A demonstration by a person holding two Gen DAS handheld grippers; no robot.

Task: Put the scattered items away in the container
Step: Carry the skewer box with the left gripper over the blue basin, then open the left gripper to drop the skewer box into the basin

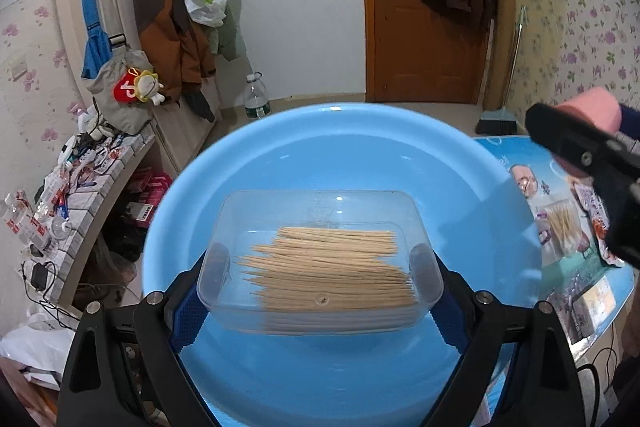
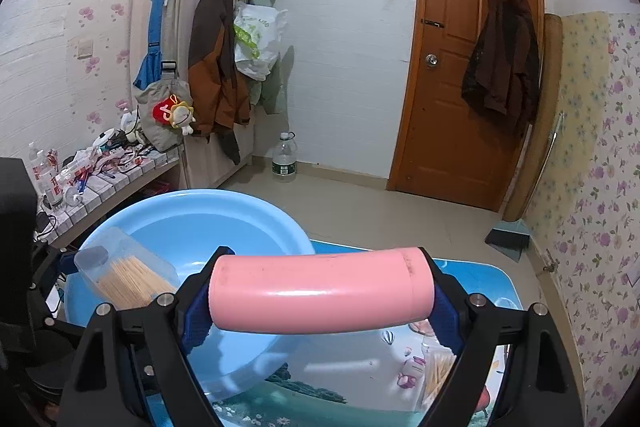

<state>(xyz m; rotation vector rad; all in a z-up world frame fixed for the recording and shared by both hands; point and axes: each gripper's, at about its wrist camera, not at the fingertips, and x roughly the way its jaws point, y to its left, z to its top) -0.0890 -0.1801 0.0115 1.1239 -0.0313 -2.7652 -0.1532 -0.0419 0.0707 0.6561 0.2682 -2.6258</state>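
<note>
Progress at mid-task: both of your grippers are loaded and nothing yet lies in the basin.

Left side. Your left gripper [image 1: 320,283] holds a clear box [image 1: 320,259] of toothpicks [image 1: 328,267], its blue pads [image 1: 188,311] pressed against the two short ends, so the jaws stand wide around it. In the left wrist view the box hangs over the middle of the blue basin [image 1: 240,155], tipped slightly, and appears to be clear of the basin floor; whether it touches cannot be told for certain. The basin floor visible around the box is bare.

Right side. Your right gripper [image 2: 320,295] holds a pink cylinder [image 2: 320,291] crosswise, gripped end to end, jaws likewise wide. In the right wrist view the cylinder sits over the near right edge of the basin [image 2: 192,215] and partly over the table [image 2: 472,275], so it is judged not yet fully above the opening.

Remaining work. You have neither item released. A packet of toothpicks [image 2: 438,371] appears to lie on the table just below the right gripper, and a printed packet [image 1: 596,215] lies nearby; both probably still need collecting. By this reading the task is under way but no item is yet deposited.
</note>
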